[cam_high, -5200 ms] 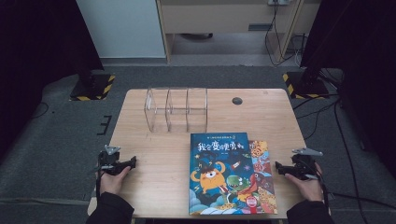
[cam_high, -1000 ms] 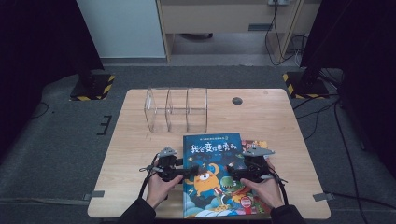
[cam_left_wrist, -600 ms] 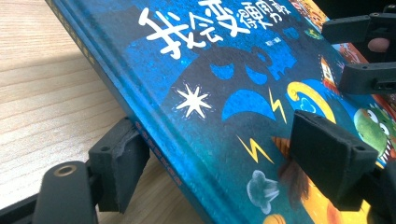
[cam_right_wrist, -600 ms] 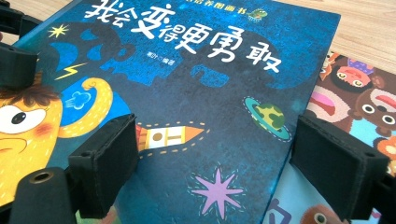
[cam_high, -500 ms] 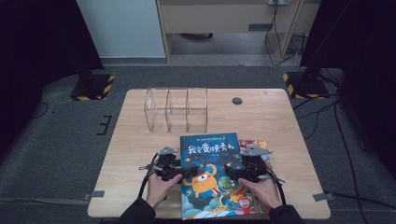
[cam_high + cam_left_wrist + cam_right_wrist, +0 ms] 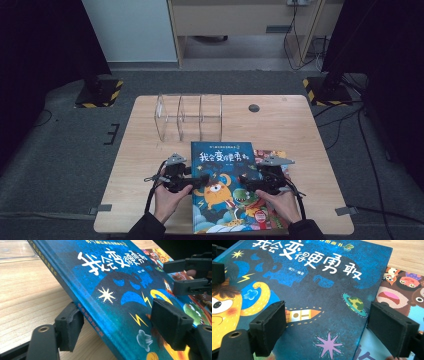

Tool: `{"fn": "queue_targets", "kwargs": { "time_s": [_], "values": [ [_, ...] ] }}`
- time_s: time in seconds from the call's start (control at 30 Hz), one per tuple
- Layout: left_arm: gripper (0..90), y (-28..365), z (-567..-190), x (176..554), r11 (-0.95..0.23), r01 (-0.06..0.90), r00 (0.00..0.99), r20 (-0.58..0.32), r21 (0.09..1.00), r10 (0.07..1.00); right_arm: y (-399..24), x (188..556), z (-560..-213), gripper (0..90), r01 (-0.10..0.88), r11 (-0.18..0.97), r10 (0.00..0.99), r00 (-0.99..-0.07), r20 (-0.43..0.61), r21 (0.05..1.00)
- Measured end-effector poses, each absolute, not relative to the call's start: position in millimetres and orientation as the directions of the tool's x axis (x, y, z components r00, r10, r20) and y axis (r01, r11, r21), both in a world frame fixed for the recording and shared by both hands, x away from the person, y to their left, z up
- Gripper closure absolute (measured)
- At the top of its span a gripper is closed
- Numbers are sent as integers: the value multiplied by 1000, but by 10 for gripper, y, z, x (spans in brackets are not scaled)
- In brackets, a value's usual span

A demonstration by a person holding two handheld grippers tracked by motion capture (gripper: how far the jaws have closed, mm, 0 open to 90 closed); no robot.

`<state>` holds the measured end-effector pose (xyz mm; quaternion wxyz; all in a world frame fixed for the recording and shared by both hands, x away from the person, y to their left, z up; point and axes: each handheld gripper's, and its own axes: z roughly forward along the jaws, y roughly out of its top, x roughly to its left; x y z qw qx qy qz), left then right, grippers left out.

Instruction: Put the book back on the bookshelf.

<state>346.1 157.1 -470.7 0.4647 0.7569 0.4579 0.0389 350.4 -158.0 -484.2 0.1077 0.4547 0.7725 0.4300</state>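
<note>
High view: both grippers (image 6: 204, 179) (image 6: 245, 181) clamped on the tilted blue book (image 6: 223, 185), second book (image 6: 272, 155) beneath, clear rack (image 6: 189, 116) just beyond

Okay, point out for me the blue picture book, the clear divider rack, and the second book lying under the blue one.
blue picture book (image 6: 223, 187), high view, on the middle of its front cover.
clear divider rack (image 6: 189, 116), high view, on its middle partition.
second book (image 6: 404, 290), right gripper view, on the colourful cover strip showing beside the blue book's edge.
</note>
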Motion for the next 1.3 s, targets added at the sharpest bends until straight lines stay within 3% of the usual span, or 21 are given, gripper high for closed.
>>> {"fn": "queue_targets", "kwargs": {
  "time_s": [0.17, 0.37, 0.47, 0.77, 1.07, 1.3],
  "values": [
    [293, 1562, -4665, 3435, -145, 636, 585, -350, 758, 732, -1608, 3520, -4848, 152, 616, 194, 787, -562, 254, 763],
    [329, 1559, -4676, 3437, -102, 654, 602, -433, 750, 671, -1613, 3521, -4852, 151, 627, 175, 773, -565, 289, 759],
    [355, 1548, -4641, 3438, -105, 653, 606, -434, 750, 666, -1630, 3525, -4854, 154, 636, 149, 762, -562, 322, 757],
    [360, 1547, -4629, 3478, -120, 679, 598, -450, 725, 664, -1617, 3515, -4849, 154, 617, 162, 769, -568, 293, 770],
    [489, 1596, -4615, 3488, -89, 673, 621, -495, 735, 607, -1638, 3532, -4850, 135, 623, 149, 757, -572, 317, 768],
    [492, 1583, -4571, 3471, -99, 650, 641, -473, 754, 605, -1646, 3540, -4853, 121, 624, 144, 752, -574, 324, 768]
  ]
}}
